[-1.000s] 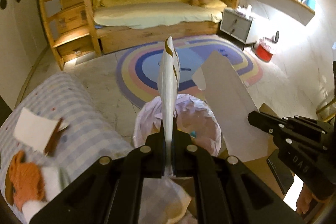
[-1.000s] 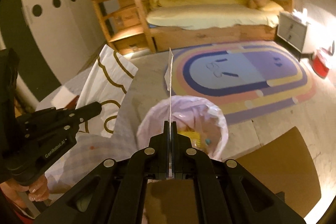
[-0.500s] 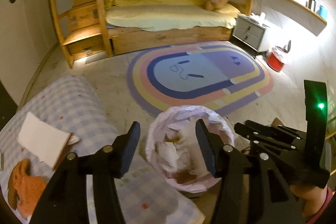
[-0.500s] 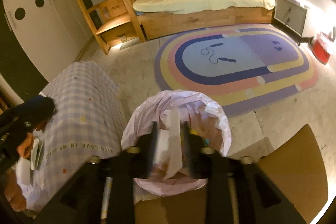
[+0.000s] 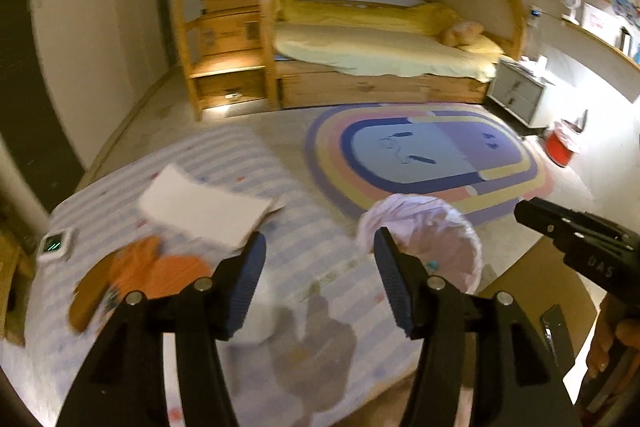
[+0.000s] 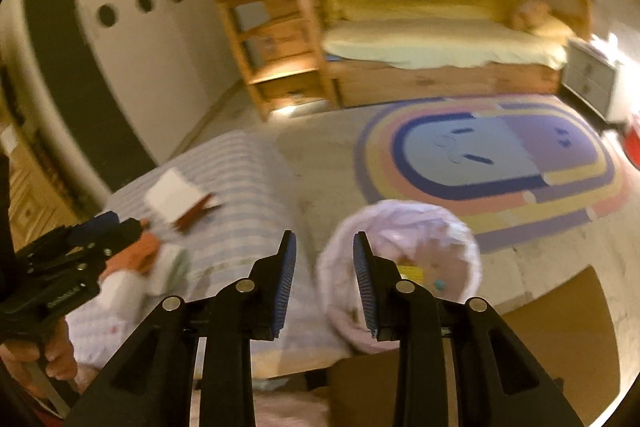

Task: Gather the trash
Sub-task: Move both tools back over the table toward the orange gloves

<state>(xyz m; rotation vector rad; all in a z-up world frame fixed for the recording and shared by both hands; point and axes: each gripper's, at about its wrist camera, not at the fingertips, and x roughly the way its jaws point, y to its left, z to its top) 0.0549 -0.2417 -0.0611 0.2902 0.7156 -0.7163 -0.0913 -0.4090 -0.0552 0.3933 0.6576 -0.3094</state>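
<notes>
A bin with a pink liner point(image 5: 424, 235) point(image 6: 404, 251) stands on the floor beside a table under a checked cloth point(image 5: 320, 311) point(image 6: 240, 187). On the cloth lie a white paper sheet point(image 5: 200, 211) point(image 6: 172, 191), an orange rag point(image 5: 160, 275) and a white wad point(image 5: 260, 327). My left gripper point(image 5: 320, 237) hangs over the table edge; its jaws are opening with nothing between them. My right gripper point(image 6: 324, 237) is open and empty, just left of the bin's rim. Each gripper shows in the other's view, the right gripper point(image 5: 568, 231) and the left gripper point(image 6: 88, 239).
A brown chair seat point(image 6: 560, 327) point(image 5: 532, 291) sits right of the bin. A small white device with a green light point(image 5: 54, 245) lies at the table's left. Farther off are an oval rug point(image 5: 424, 155), a wooden bunk bed point(image 5: 380, 59) and a red bin point(image 5: 560, 147).
Both grippers were shut on flat paper pieces above the bin; they let them go into it and now stand open. Both views have swung left toward the table.
</notes>
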